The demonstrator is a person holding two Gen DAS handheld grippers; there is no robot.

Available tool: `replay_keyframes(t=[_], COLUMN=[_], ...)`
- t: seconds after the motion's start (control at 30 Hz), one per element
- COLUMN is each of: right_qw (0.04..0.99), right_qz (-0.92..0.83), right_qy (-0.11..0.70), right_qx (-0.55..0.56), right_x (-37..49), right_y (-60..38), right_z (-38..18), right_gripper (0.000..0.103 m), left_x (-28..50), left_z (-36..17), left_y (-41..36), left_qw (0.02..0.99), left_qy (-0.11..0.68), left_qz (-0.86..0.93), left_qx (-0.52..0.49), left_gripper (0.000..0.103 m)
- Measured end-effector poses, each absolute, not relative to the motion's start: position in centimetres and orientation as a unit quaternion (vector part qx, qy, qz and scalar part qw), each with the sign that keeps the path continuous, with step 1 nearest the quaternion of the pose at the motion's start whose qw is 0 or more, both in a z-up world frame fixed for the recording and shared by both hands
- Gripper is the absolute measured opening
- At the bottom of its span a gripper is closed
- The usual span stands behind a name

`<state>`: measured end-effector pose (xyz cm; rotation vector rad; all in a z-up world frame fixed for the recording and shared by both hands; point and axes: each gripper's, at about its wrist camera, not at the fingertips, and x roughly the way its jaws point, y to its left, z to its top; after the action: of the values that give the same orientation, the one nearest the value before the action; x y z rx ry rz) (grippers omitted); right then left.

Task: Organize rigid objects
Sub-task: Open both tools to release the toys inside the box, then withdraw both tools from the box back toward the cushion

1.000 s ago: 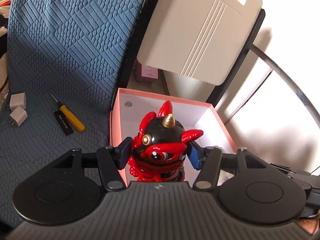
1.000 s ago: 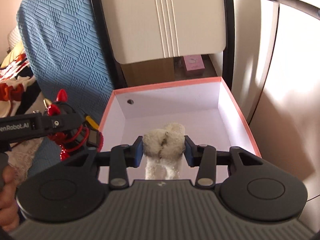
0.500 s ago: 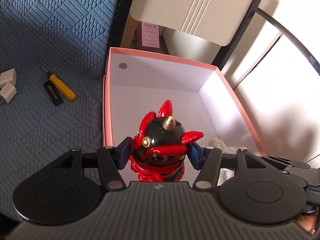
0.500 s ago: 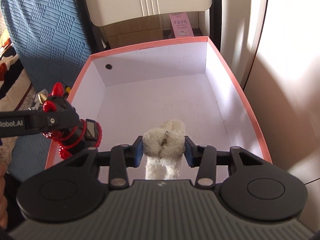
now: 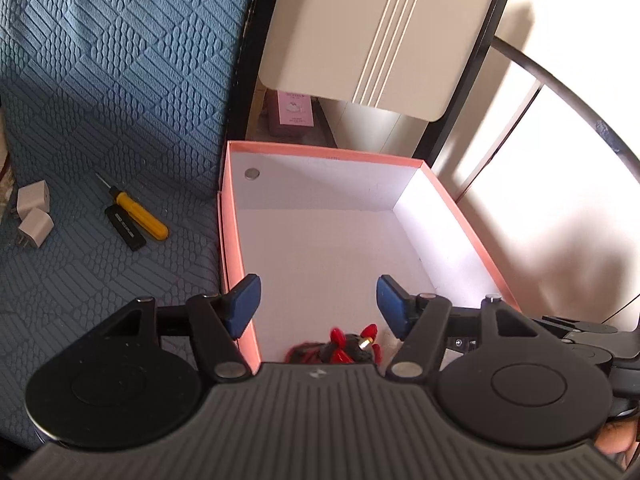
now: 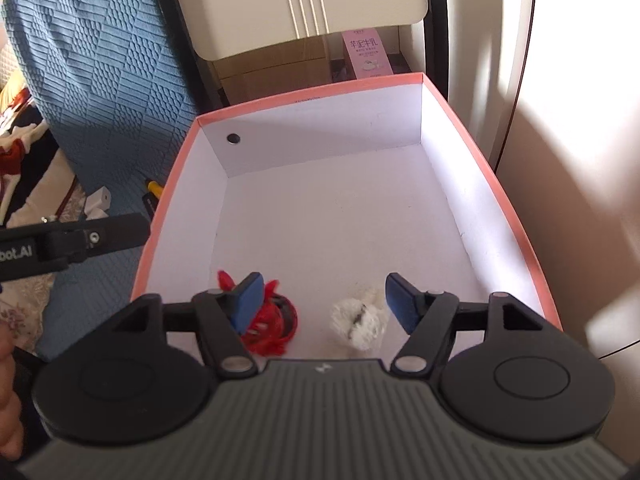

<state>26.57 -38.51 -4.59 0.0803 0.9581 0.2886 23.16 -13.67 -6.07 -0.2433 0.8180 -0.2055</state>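
A pink-rimmed white box stands beside the blue cover. My left gripper is open above the box's near end. A red and black figurine lies on the box floor just below it, partly hidden by the gripper body. My right gripper is open over the box. The figurine lies behind its left finger, and a white fluffy toy lies on the floor between the fingers. The left gripper's arm shows at the left.
On the blue textured cover lie a yellow screwdriver, a black stick and two white plugs. A beige chair back and a pink carton stand beyond the box. A pale wall is at the right.
Both grippers opened. The figurine dropped from the left gripper and the fluffy toy from the right gripper onto the box floor.
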Motion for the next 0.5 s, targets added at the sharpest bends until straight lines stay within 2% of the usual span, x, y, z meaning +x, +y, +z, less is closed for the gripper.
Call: replay_keyframes(t=[0.27,0.5], right_qw=[0.902,0.917], right_qz=[0.152,0.172], right_qy=[0.401,0.358], right_qx=[0.038,0.031], right_x=[25.2,23.7], right_y=[-36.3,-33.6], right_z=[0.4,3.8], right_gripper=[0.069,0.069], left_x=[19.6,16.4], left_z=[-0.1,2.8], left_y=[-10.6,-6.9], left_qw=[0.935,0.951], left_qy=[0.321,0.271], left_qz=[-0.1,-0.085], left_qx=[-0.115,-0.123], left_gripper=[0.07,0.07])
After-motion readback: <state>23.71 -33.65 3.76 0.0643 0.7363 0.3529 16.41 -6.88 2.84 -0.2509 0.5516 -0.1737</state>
